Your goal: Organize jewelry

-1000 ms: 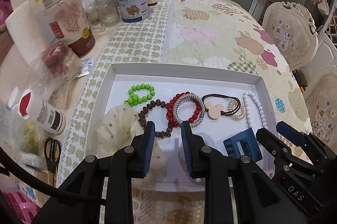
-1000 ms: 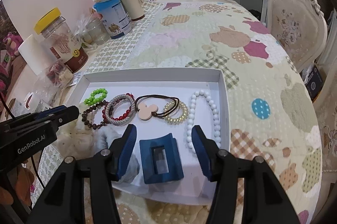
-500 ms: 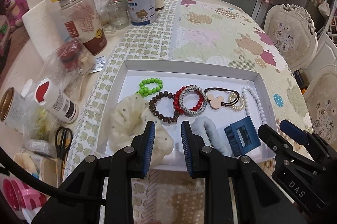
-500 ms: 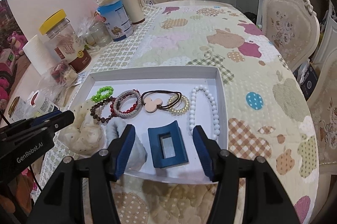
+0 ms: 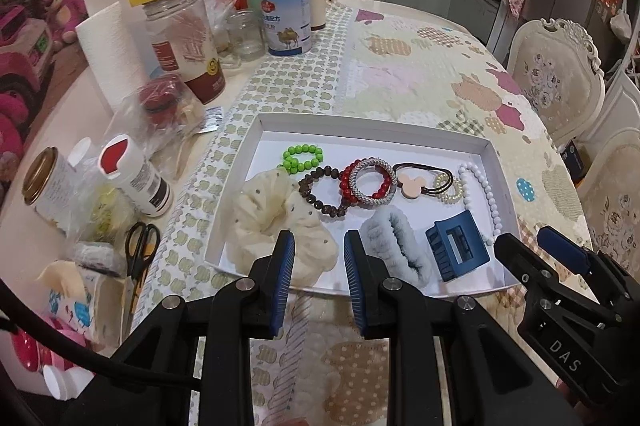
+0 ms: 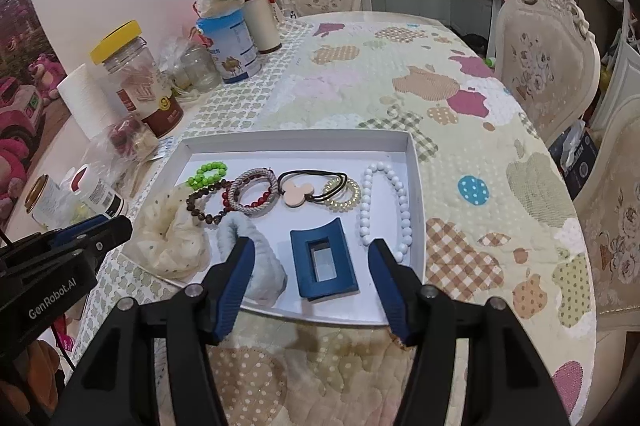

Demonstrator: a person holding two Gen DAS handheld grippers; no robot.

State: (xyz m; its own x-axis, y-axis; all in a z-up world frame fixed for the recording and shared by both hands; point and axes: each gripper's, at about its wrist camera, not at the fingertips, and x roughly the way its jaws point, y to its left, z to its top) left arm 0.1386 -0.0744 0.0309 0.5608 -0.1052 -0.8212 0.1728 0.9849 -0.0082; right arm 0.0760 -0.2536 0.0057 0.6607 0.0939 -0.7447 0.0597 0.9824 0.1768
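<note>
The right gripper (image 6: 312, 262) hangs above the near edge of the white tray (image 6: 416, 186), its jaws spread wide and just now widening, gripping nothing. The blue claw clip (image 6: 324, 262) lies straight ahead between the finger lines, long axis pointing away. The left gripper (image 5: 318, 262), half open and empty, sits nearer the cream scrunchie (image 5: 276, 218) and grey furry scrunchie (image 5: 396, 242). Farther back the tray holds a green bead bracelet (image 5: 302, 158), a brown bead bracelet (image 5: 320, 194), hair ties and a white bead strand (image 6: 386, 206).

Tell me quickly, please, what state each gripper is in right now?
Left gripper: open, holding nothing.
Right gripper: open, holding nothing; its jaws have just been opening.
</note>
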